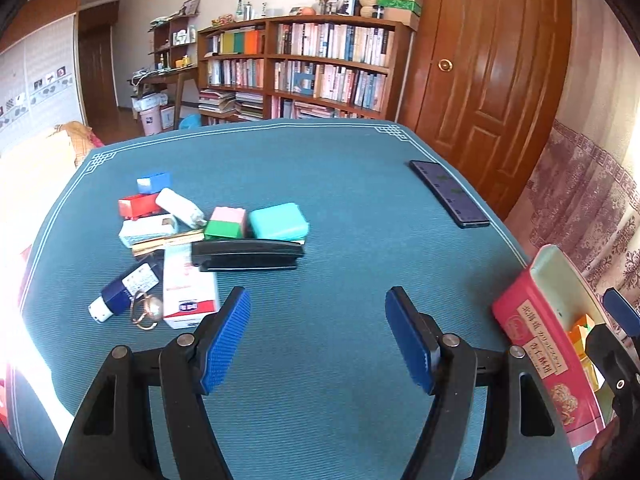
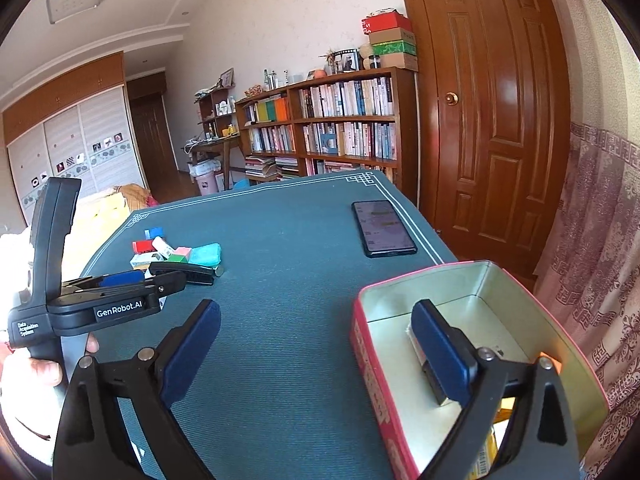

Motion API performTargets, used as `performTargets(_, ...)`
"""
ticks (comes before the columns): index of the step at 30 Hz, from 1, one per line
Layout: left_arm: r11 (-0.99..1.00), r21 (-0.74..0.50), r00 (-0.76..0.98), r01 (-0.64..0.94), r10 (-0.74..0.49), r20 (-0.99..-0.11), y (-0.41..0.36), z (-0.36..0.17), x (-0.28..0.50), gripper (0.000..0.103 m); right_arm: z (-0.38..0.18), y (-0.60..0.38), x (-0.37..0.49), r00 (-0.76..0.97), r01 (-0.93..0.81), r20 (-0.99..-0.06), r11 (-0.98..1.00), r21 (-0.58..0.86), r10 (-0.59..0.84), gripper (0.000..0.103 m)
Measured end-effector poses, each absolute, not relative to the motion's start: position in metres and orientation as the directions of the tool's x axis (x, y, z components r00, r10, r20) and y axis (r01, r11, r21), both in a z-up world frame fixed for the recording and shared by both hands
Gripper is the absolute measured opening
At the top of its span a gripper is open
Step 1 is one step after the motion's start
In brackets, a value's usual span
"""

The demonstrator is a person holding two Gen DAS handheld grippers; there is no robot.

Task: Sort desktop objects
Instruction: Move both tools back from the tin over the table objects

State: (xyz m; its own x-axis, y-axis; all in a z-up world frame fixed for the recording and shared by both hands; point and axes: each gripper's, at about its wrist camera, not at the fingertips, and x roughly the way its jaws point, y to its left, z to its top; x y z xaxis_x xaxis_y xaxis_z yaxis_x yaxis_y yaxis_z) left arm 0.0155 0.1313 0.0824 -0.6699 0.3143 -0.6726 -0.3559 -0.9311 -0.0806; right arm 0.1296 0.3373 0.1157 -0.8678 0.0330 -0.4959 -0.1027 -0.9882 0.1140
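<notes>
A pile of small things sits on the left part of the table (image 1: 340, 184), not far from its left edge. In the pile are a blue block (image 1: 154, 182), a red block (image 1: 138, 205), a white bottle (image 1: 179, 208), a pink and green block (image 1: 227, 222), a teal box (image 1: 279, 221), a black stapler (image 1: 246, 255), a white and red box (image 1: 188, 288), a dark blue tube (image 1: 122, 292) and a gold ring (image 1: 146, 310). The stapler touches the white and red box.

The left claw (image 1: 318, 338) is spread wide with nothing in it. It hangs over bare blue cloth, with the pile at about 11 o'clock. There is lots of free room in the middle of the table.

A black phone (image 1: 449, 193) lies flat near the right edge, at about 1 o'clock.

The red tin box (image 2: 372, 364) sits at the right edge of the table, its top open. The right claw (image 2: 320, 350) is spread wide too, holding nothing. One finger is over the cloth and the other is over the tin. Some small things lie in the tin, but I cannot tell what they are.
</notes>
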Motion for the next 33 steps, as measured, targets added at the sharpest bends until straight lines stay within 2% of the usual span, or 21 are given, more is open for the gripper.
performTargets(19, -0.994, 0.031, -0.714, -0.106, 0.054, -0.698, 0.0, 0.058, -0.039, 0.073, 0.085, 0.272, 0.077, -0.809, 0.027, -0.583, -0.995, 0.097, -0.079, 0.098)
performTargets(25, -0.99, 0.09, -0.693, -0.107, 0.009, -0.721, -0.012, 0.041, -0.064, 0.073, 0.078, 0.259, 0.069, -0.797, 0.051, -0.596, -0.994, 0.093, -0.097, 0.098)
performTargets(33, -0.972, 0.126, -0.676, -0.2, 0.043, -0.736, 0.005, 0.025, -0.073, 0.073, 0.068, 0.255, 0.058, -0.776, 0.056, -0.621, -0.993, 0.1, -0.106, 0.098)
